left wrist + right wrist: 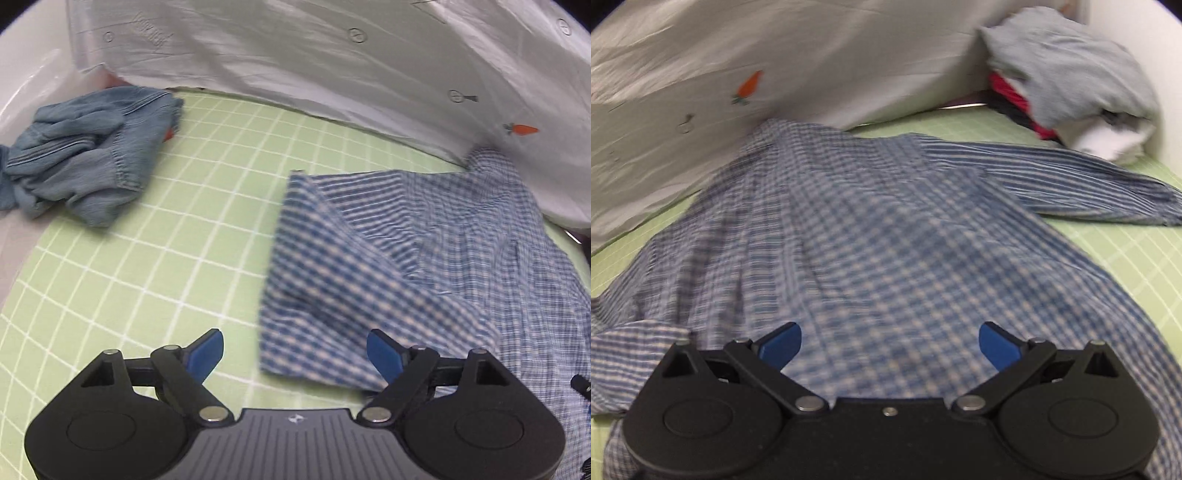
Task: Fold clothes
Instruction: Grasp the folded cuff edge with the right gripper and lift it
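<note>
A blue-and-white checked shirt (424, 258) lies on the green grid bedsheet (147, 258), with one part folded over itself at its left edge. My left gripper (295, 354) hovers open above that folded edge, blue pads apart and nothing between them. In the right wrist view the same shirt (886, 229) spreads wide, a sleeve (1089, 177) stretched out to the right. My right gripper (890, 347) hangs open over the shirt's near part, pads clear of the cloth.
A crumpled light-blue denim garment (81, 158) sits at the left on the sheet. A white pillow or quilt with a carrot print (332, 74) runs along the back. A pile of grey, red and white clothes (1071, 81) lies at the far right.
</note>
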